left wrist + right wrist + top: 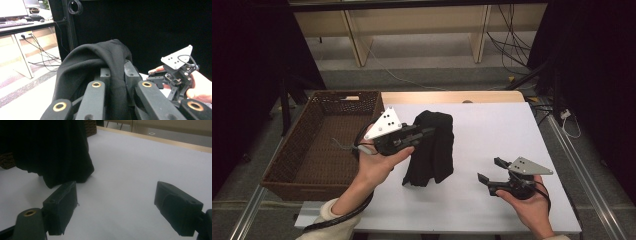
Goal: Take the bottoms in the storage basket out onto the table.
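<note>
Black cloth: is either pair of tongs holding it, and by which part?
The left tongs are shut on the black cloth, pinching a fold near its top so it hangs to the table. The right tongs are open, holding nothing.

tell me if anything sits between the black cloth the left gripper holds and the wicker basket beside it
Nothing visible does. The left gripper is shut on the black cloth, which hangs down to the white table. The wicker basket lies directly to its left, open-topped; only its near wall rises in between, so the cloth would likely need lifting over it.
</note>
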Tool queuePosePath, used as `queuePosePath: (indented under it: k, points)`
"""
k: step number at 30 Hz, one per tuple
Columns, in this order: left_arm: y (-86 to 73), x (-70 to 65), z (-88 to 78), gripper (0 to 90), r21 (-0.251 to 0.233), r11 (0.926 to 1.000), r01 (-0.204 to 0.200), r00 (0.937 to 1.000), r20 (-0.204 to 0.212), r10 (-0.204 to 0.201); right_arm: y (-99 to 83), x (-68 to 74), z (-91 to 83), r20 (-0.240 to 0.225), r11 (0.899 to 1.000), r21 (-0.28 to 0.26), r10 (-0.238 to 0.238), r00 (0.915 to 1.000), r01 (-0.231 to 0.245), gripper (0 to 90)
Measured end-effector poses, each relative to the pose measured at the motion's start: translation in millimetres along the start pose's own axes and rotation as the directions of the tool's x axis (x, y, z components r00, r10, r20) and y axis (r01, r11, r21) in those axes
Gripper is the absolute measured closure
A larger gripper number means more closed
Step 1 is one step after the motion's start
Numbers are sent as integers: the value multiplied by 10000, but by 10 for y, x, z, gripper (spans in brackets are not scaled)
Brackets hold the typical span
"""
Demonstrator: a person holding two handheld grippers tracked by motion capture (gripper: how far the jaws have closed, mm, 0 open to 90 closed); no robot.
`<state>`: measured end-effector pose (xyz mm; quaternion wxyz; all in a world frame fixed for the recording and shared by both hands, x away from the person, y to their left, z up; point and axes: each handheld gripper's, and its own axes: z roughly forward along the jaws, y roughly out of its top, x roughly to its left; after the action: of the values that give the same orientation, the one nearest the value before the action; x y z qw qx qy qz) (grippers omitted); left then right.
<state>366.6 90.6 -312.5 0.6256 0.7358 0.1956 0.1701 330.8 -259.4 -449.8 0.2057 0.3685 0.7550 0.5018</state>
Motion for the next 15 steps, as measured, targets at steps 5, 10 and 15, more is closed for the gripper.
queuePosePath:
  k: [5, 10, 15]
  points:
    - [-36, 4, 35, 812, 109, 9999, 51, 10000, 37, -52, 0, -1, -1, 8, 10000, -7, -6, 10000, 6, 194]
    - [-69, 7, 64, 812, 240, 9997, 90, 9999, 73, -92, -1, -3, -1, 24, 10000, 22, -14, 10000, 14, 194]
    - [-104, 16, 92, 812, 356, 9993, 114, 9999, 40, -116, -2, -5, -1, 28, 10000, -1, -11, 10000, 11, 194]
